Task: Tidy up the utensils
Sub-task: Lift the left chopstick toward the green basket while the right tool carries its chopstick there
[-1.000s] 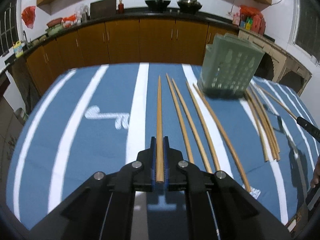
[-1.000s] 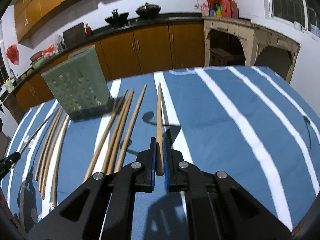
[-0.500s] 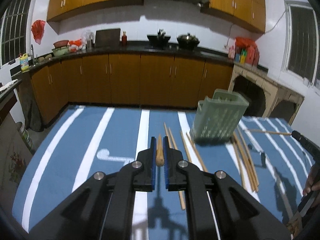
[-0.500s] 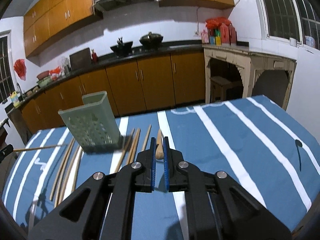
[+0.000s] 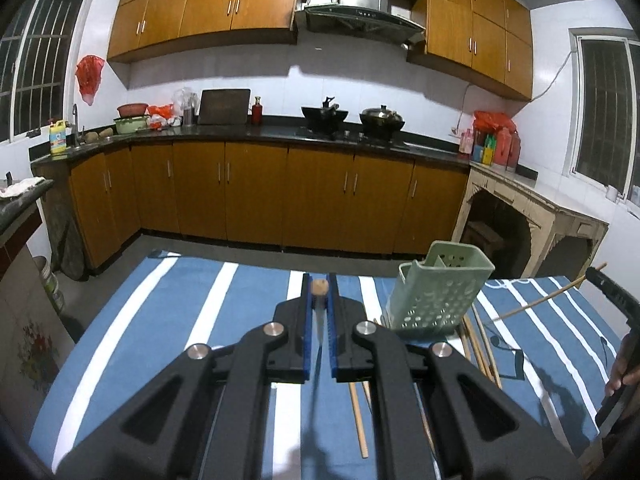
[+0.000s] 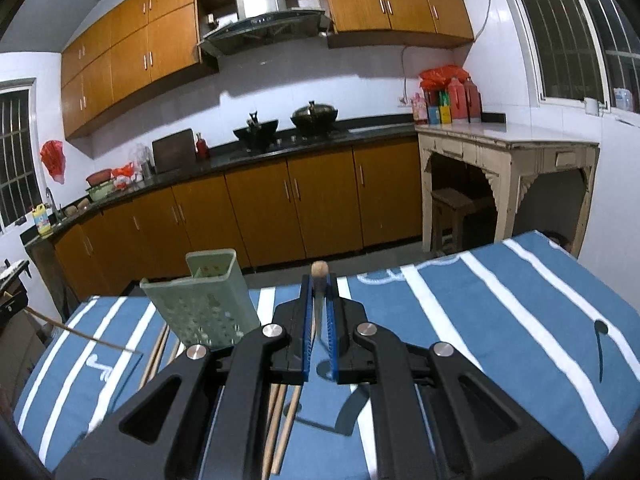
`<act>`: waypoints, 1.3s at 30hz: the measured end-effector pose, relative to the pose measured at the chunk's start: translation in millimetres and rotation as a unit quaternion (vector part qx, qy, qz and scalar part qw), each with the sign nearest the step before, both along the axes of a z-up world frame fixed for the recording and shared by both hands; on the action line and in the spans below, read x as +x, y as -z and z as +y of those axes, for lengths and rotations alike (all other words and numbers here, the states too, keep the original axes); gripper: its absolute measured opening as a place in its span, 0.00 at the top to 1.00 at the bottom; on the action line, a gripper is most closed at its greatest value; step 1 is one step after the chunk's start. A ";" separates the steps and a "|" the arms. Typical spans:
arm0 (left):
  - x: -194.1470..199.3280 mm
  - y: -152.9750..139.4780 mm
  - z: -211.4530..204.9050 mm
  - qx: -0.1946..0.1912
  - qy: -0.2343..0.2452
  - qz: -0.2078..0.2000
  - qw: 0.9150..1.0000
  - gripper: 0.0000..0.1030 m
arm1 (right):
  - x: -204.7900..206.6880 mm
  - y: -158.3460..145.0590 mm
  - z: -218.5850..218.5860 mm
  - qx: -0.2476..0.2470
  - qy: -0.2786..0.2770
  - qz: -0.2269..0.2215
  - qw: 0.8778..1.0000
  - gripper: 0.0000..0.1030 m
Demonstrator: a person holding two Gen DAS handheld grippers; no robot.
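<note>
"Between the blue pads of each hand-held gripper, what was there?"

"One chopstick apiece. The left hand-held gripper (image 5: pixel 320 300) was clenched on a chopstick (image 5: pixel 320 287), the right hand-held gripper (image 6: pixel 319 300) on another (image 6: pixel 319 270), both seen end-on above the tabletop (image 5: pixel 168 320)."

"Why pointed forward?"

"Probably to aim them into the green holder (image 5: pixel 438 292), standing among loose chopsticks (image 5: pixel 478 344)."

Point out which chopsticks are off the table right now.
Two: one clamped in the left hand-held gripper, one in the right hand-held gripper. The other chopsticks lie flat on the striped tablecloth.
</note>
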State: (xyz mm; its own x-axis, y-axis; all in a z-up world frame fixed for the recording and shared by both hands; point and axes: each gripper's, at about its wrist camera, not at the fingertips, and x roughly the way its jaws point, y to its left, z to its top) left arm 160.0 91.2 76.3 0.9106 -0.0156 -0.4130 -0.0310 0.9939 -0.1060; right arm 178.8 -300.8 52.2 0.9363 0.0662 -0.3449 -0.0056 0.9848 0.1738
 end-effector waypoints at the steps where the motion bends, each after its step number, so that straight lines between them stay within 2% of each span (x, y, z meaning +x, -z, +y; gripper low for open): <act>1: 0.2 -2.2 0.5 0.001 0.000 -0.002 1.000 0.93 | -0.5 -3.0 0.7 -0.001 0.000 -0.003 1.000 0.93; 7: 8.4 -38.8 6.2 -0.016 0.011 -0.033 0.999 0.93 | 10.0 -49.4 3.2 0.002 -0.012 -0.049 0.999 0.93; 11: 14.7 -83.1 4.6 -0.043 0.028 -0.078 0.996 0.93 | 12.5 -91.5 8.1 0.020 -0.024 -0.102 0.994 0.93; 15: 14.8 -125.7 -8.6 -0.045 0.043 -0.130 0.990 0.93 | 13.3 -128.9 21.0 0.033 -0.040 -0.156 0.986 0.93; 19: 18.8 -143.8 -30.4 -0.040 0.067 -0.146 0.986 0.93 | 17.8 -132.3 36.4 0.030 -0.059 -0.173 0.983 0.93; 26: 45.2 -127.6 -55.9 -0.063 0.090 -0.117 0.987 0.93 | 33.3 -110.5 50.9 0.035 -0.083 -0.160 0.983 0.93; 32: 75.1 -84.0 -65.2 -0.070 0.090 -0.071 0.991 0.93 | 52.2 -78.4 54.0 0.033 -0.089 -0.120 0.988 0.93; 39: 95.9 -56.8 -66.4 -0.079 0.093 -0.034 0.992 0.93 | 66.9 -56.8 59.1 0.038 -0.097 -0.075 0.992 0.93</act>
State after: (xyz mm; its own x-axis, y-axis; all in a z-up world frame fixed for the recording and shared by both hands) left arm 255.9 24.8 133.1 0.9113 -0.2457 -0.3303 0.1639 0.9526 -0.2564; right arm 245.8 -241.6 109.1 0.9439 0.2709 -0.1890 -0.2256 0.9466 0.2302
